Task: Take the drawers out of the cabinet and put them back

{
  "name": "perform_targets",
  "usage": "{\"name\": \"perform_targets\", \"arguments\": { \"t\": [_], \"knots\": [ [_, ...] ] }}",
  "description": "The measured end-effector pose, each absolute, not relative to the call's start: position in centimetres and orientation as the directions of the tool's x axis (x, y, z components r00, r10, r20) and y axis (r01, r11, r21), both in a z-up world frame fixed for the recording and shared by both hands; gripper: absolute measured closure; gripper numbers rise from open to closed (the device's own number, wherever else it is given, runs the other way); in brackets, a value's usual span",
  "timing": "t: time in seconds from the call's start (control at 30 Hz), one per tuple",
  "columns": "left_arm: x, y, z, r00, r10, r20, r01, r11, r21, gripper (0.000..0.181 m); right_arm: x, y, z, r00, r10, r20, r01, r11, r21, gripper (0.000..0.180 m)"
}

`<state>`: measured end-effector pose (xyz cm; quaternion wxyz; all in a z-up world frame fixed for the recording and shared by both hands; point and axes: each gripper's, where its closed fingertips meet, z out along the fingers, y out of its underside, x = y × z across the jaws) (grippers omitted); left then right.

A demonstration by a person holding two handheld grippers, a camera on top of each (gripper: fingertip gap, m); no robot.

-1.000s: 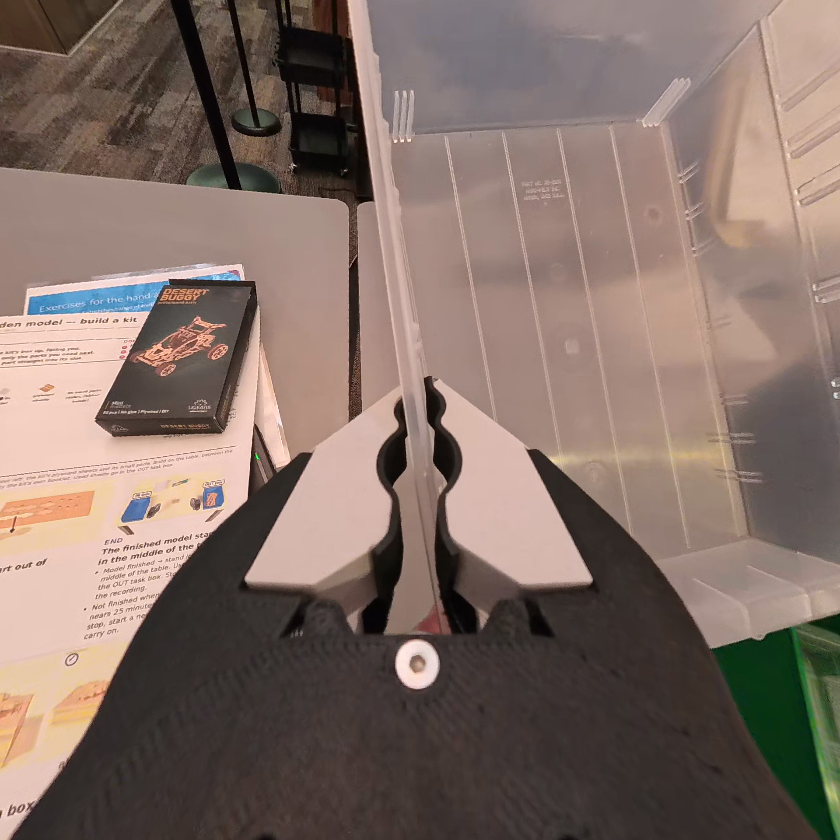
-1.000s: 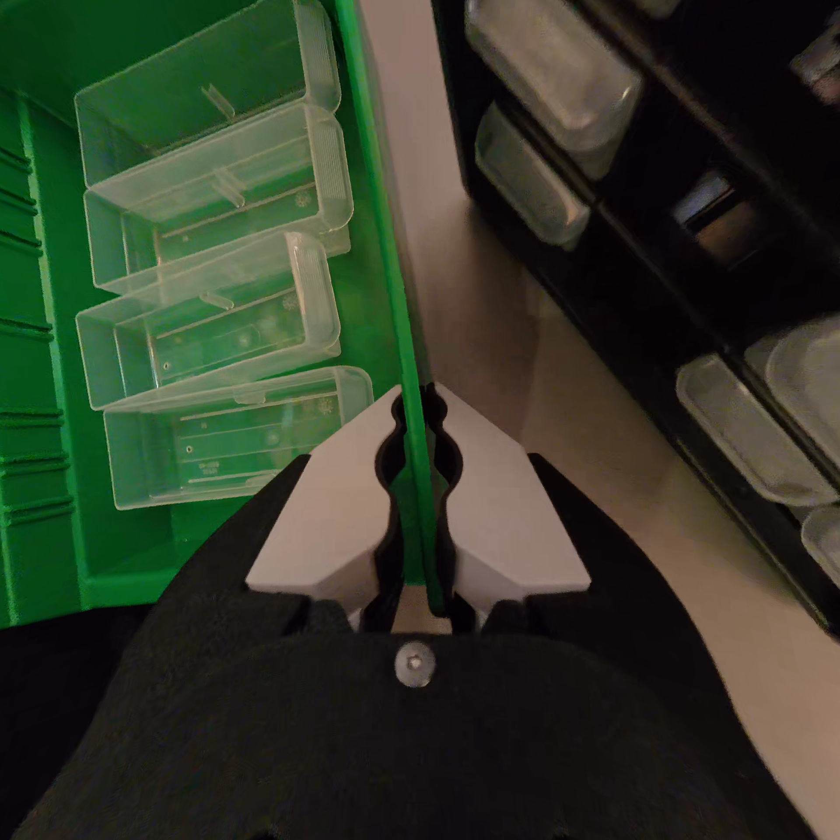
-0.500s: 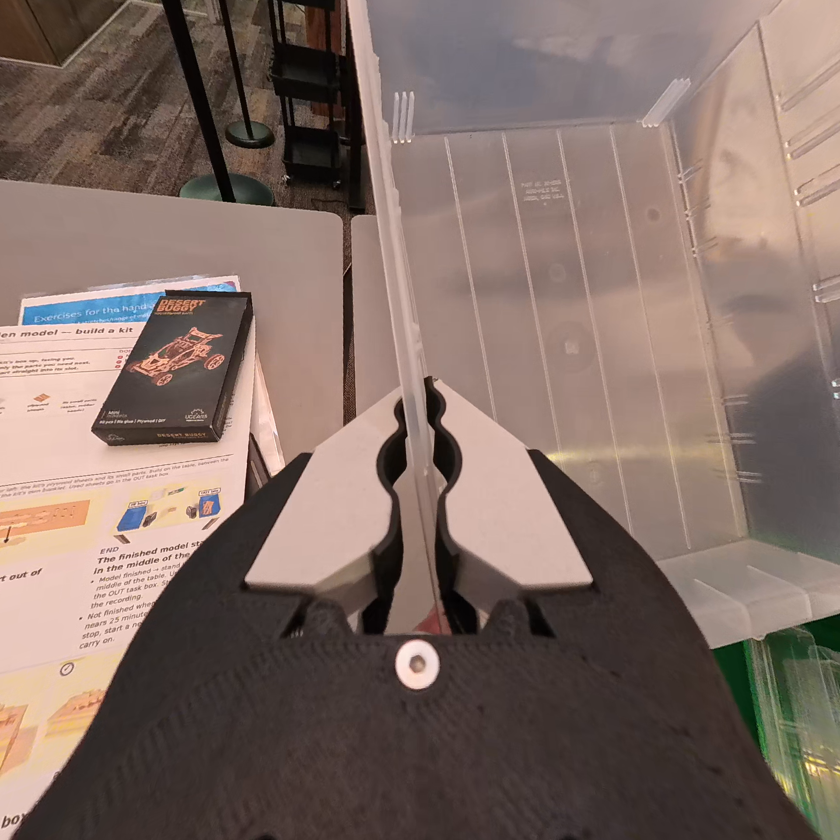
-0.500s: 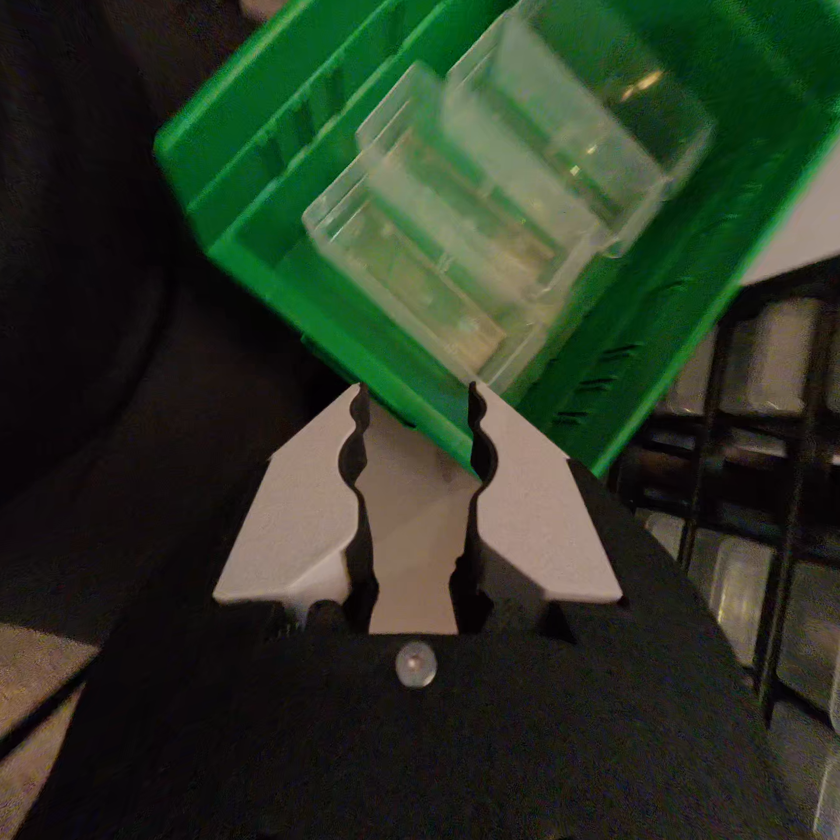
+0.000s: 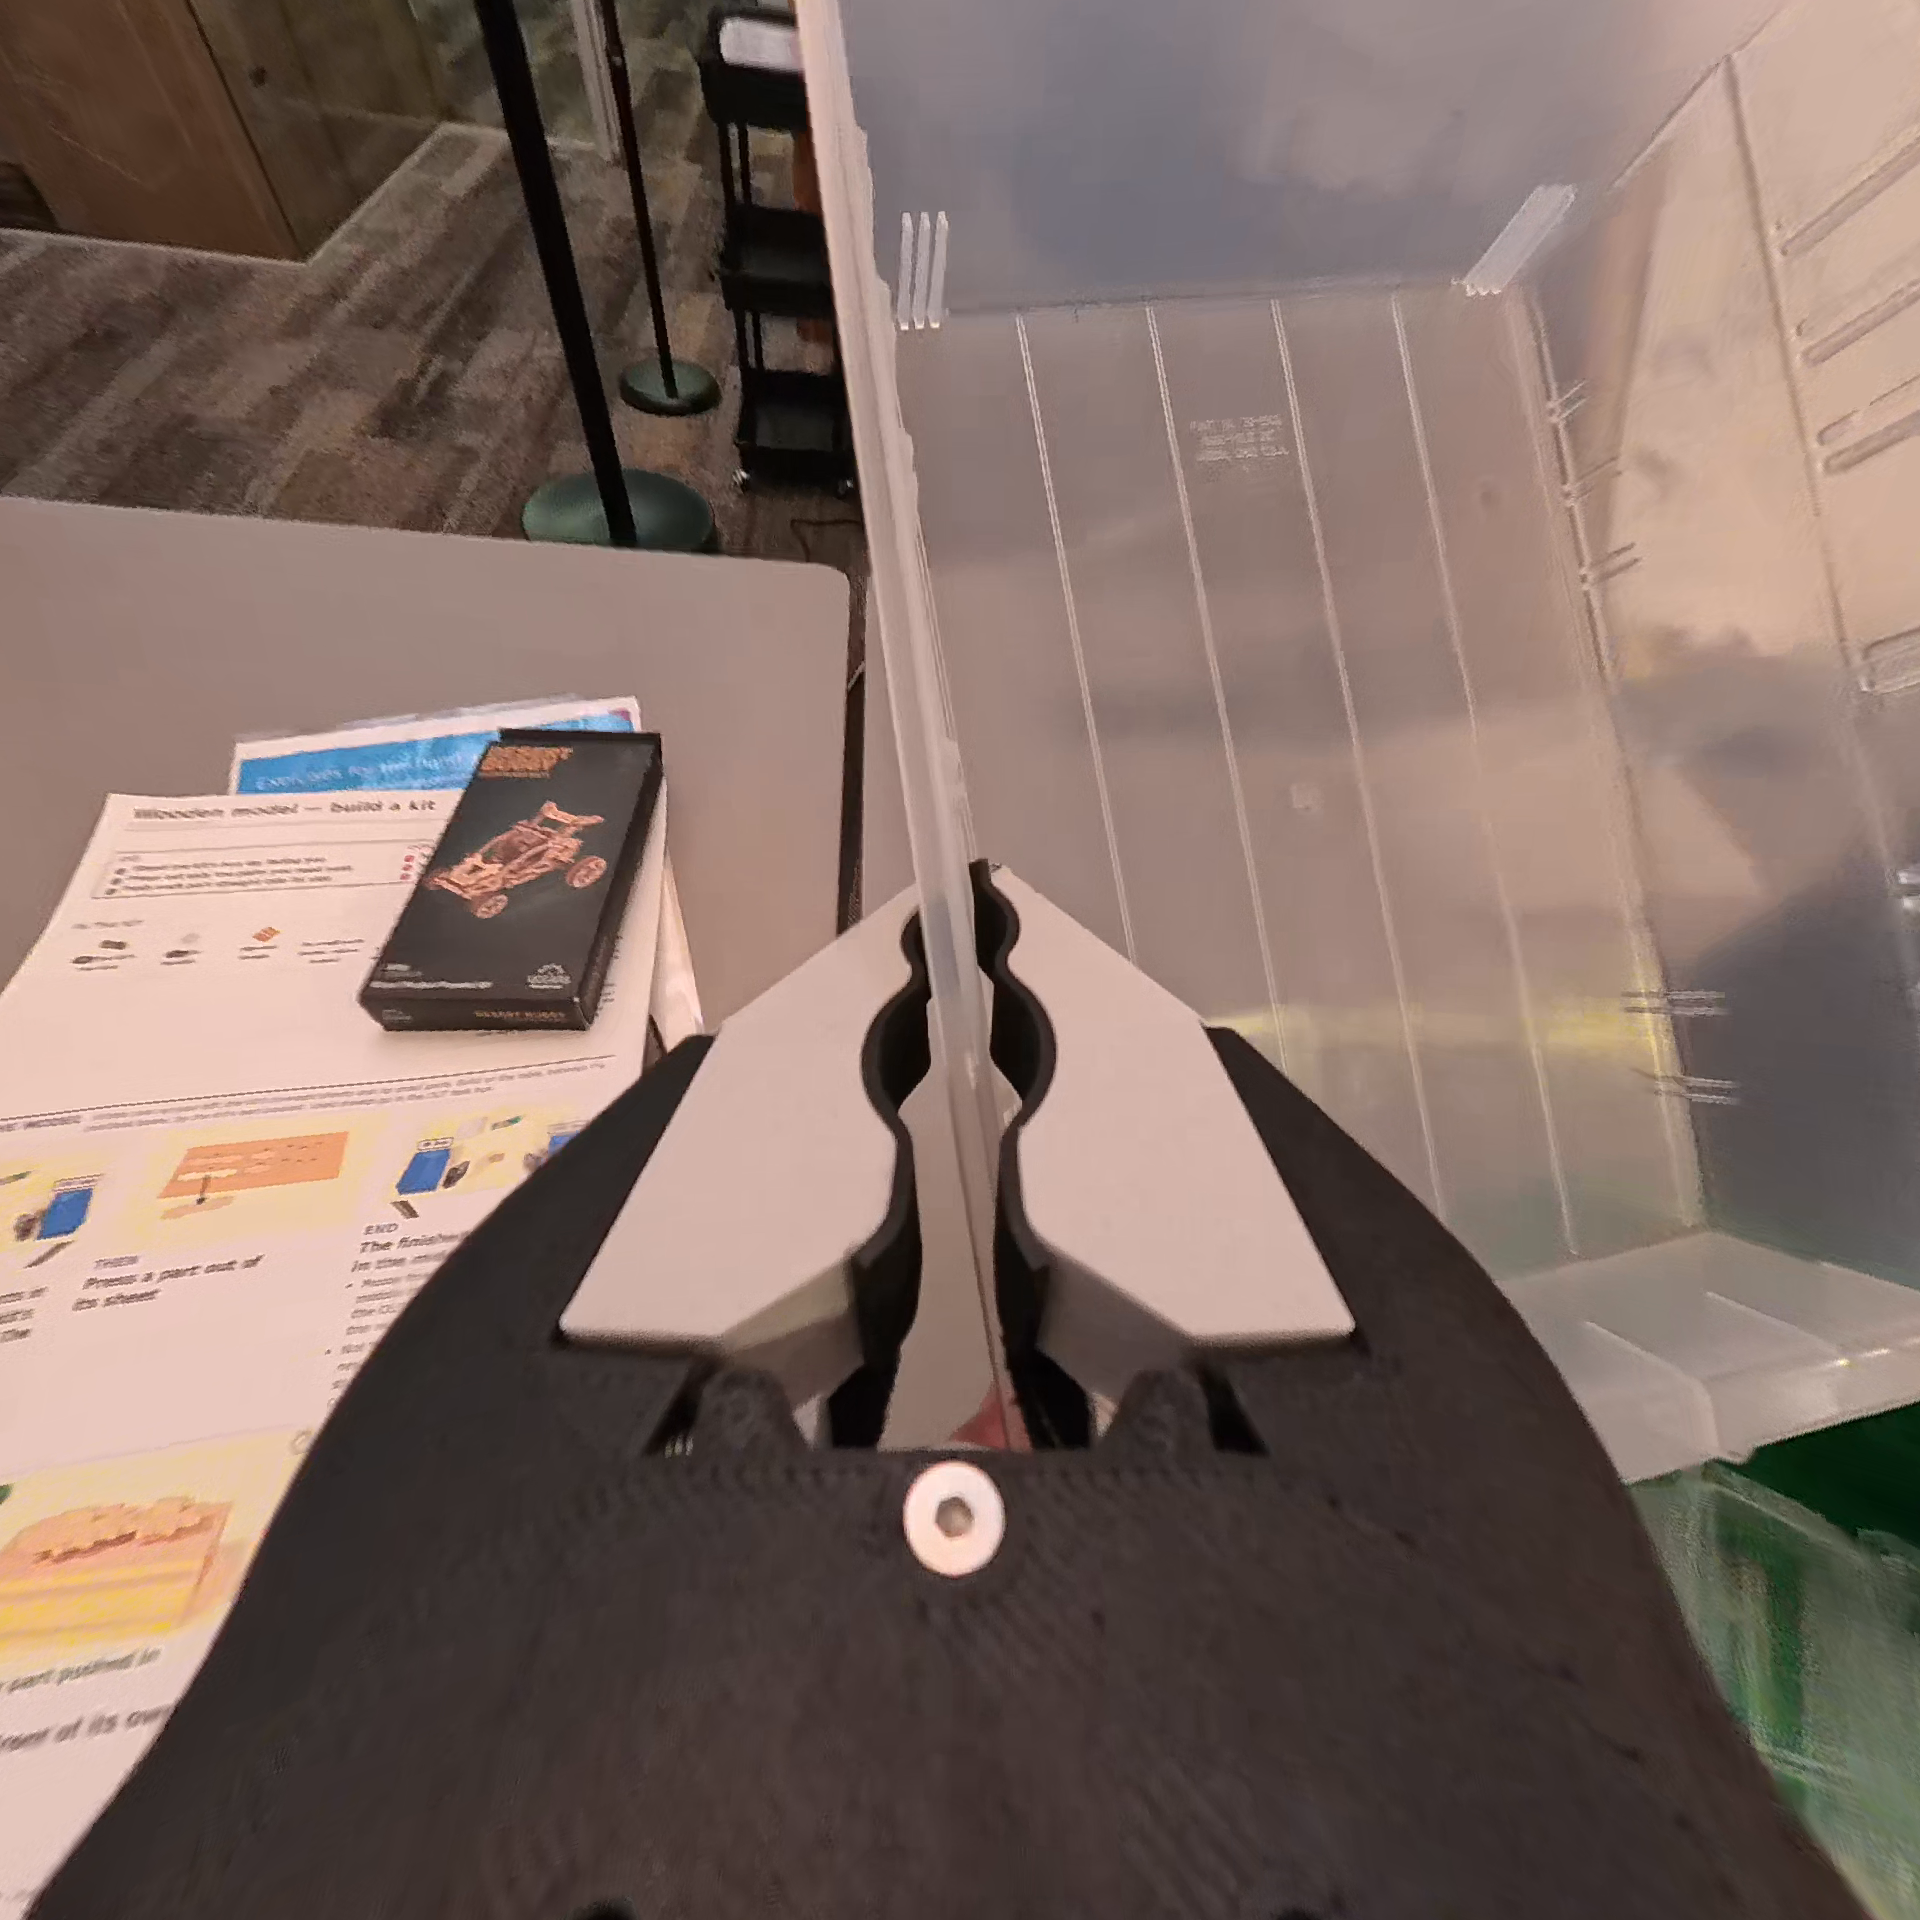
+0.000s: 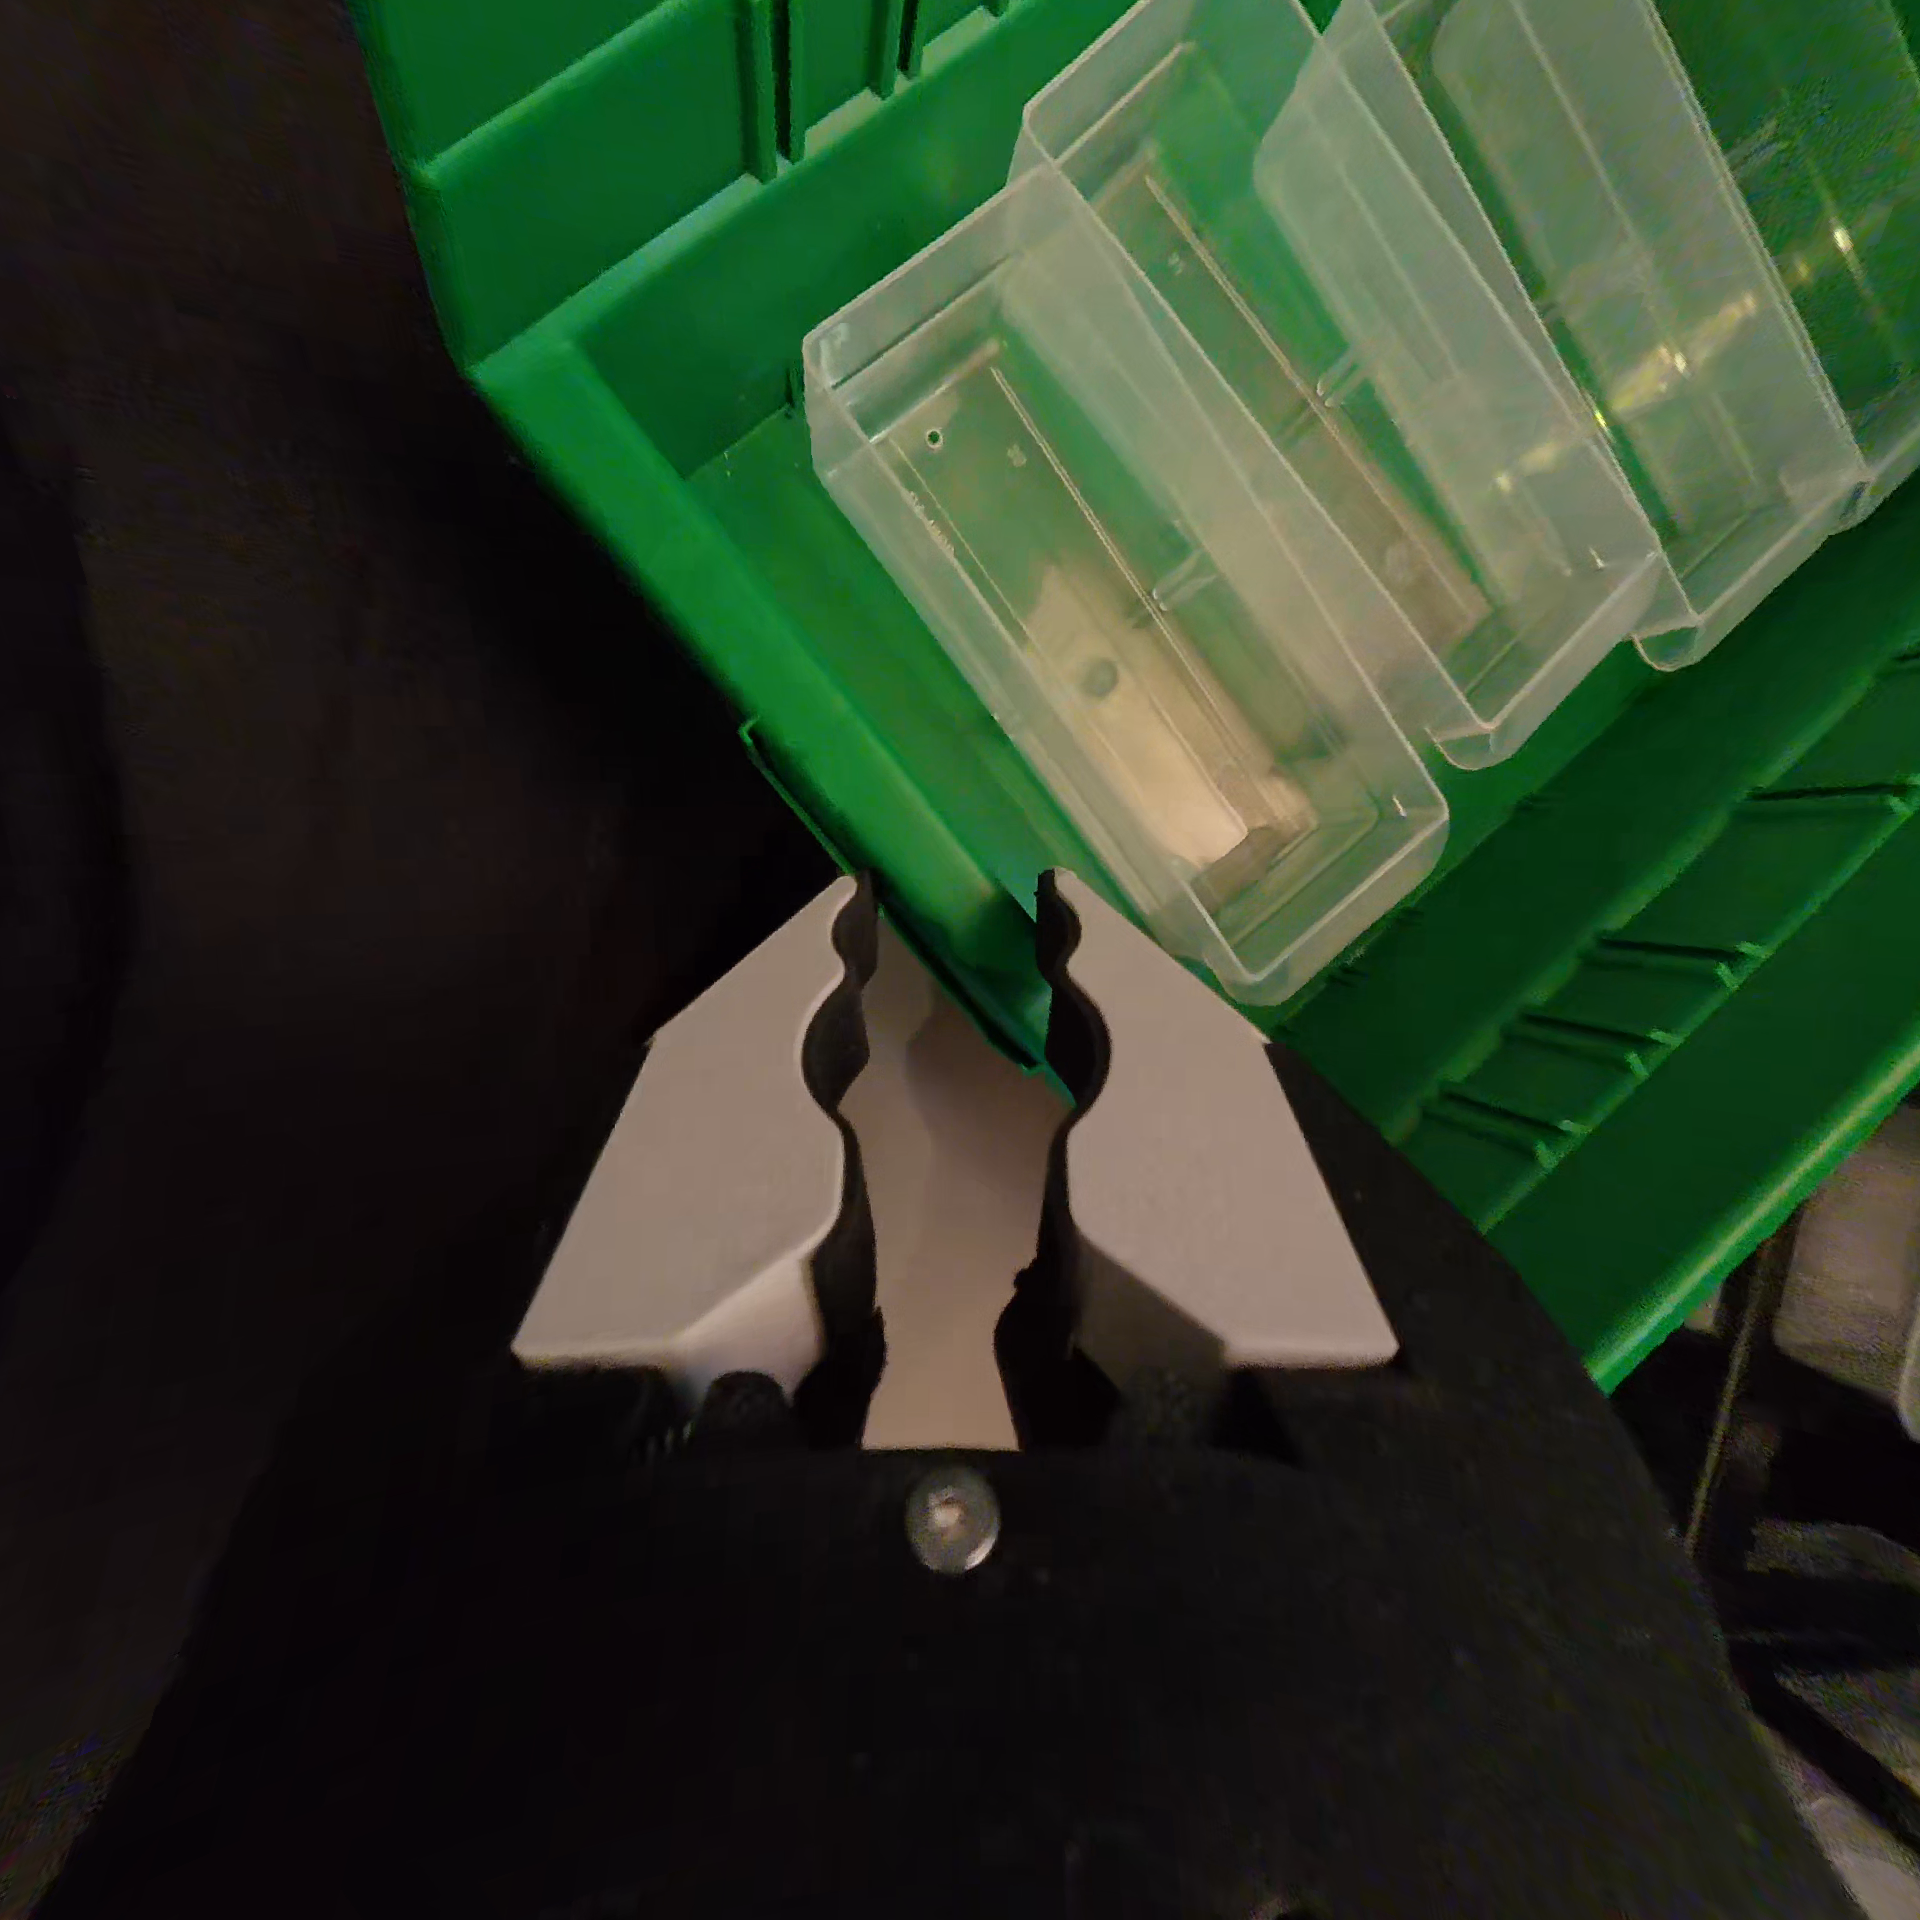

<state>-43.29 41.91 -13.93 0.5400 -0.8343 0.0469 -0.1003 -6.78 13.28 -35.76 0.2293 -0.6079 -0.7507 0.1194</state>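
Note:
In the left wrist view my left gripper (image 5: 956,883) is shut on the thin left wall of a large, empty clear plastic bin (image 5: 1299,727). In the right wrist view a green bin (image 6: 665,416) lies tilted and holds several small clear drawers (image 6: 1122,644) lined up side by side. My right gripper (image 6: 953,883) has its jaws apart, with the green bin's near corner between the fingertips. A piece of the black cabinet with a pale drawer (image 6: 1860,1299) shows at the right edge. The green bin also shows blurred under the clear bin (image 5: 1818,1558).
A grey table (image 5: 416,623) left of the clear bin carries printed sheets (image 5: 208,1039) and a black box with a buggy picture (image 5: 520,883). Black stands (image 5: 540,260) and a black cart (image 5: 779,312) are on the carpet beyond. Dark cloth (image 6: 260,727) fills the right view's left side.
My right gripper let go of the green bin's side wall, swung round to the bin's corner, and its jaws have since narrowed. My left gripper keeps its hold while the table slides slightly.

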Motion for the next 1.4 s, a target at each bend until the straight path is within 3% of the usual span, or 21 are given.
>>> {"name": "perform_targets", "arguments": {
  "t": [0.3, 0.5, 0.63, 0.77, 0.83, 1.03, 1.1, 1.17, 1.27, 1.33, 1.4],
  "knots": [
    [-46.4, 37.4, -5.8, 0.982, -0.134, 0.133, 0.103, -0.215, -0.971, 0.178, -17.5, 17.7, -35.8, 0.135, 0.974, 0.184, 0.843, -0.015, -0.538, 0.152],
    [-46.8, 35.8, -3.8, 0.969, -0.17, 0.178, 0.151, -0.159, -0.976, 0.179, -24.9, 21.9, -35.9, 0.241, 0.959, 0.148, 0.803, -0.111, -0.586, 0.154],
    [-46.5, 35.4, -3.8, 0.978, -0.167, 0.124, 0.092, -0.186, -0.978, 0.179, -29.2, 24.5, -35.9, 0.252, 0.947, 0.199, 0.809, -0.093, -0.581, 0.157],
    [-45.5, 35.0, -3.6, 0.982, -0.179, 0.057, 0.021, -0.195, -0.98, 0.178, -31.3, 25.6, -36.0, 0.237, 0.948, 0.215, 0.817, -0.075, -0.571, 0.13],
    [-44.7, 35.0, -3.3, 0.974, -0.217, 0.059, 0.018, -0.186, -0.982, 0.178, -31.2, 24.8, -34.8, 0.222, 0.956, 0.193, 0.785, -0.058, -0.617, 0.132],
    [-39.9, 34.8, -1.4, 0.943, -0.332, 0.042, -0.004, -0.136, -0.991, 0.178, -23.7, 21.5, -28.0, 0.197, 0.973, 0.123, 0.679, -0.045, -0.733, 0.131],
    [-37.2, 34.6, -0.4, 0.924, -0.382, 0.023, -0.021, -0.109, -0.994, 0.179, -19.6, 20.4, -26.2, 0.175, 0.972, 0.155, 0.666, -0.001, -0.746, 0.116],
    [-33.5, 34.1, 0.8, 0.894, -0.448, -0.009, -0.046, -0.071, -0.996, 0.179, -14.9, 19.2, -24.2, 0.181, 0.962, 0.202, 0.626, 0.045, -0.778, 0.117],
    [-26.3, 32.8, 2.2, 0.82, -0.568, -0.069, -0.098, -0.019, -0.995, 0.179, -7.1, 18.4, -20.0, 0.312, 0.919, 0.242, 0.509, 0.054, -0.859, 0.099],
    [-21.1, 32.3, 2.5, 0.764, -0.637, -0.099, -0.128, 0.0, -0.992, 0.179, -1.7, 17.4, -16.0, 0.412, 0.878, 0.242, 0.371, 0.08, -0.925, 0.074],
    [-15.7, 32.2, 2.0, 0.711, -0.695, -0.107, -0.149, -0.001, -0.989, 0.179, 3.6, 15.8, -12.0, 0.508, 0.826, 0.245, 0.255, 0.127, -0.959, 0.067]
  ]
}}
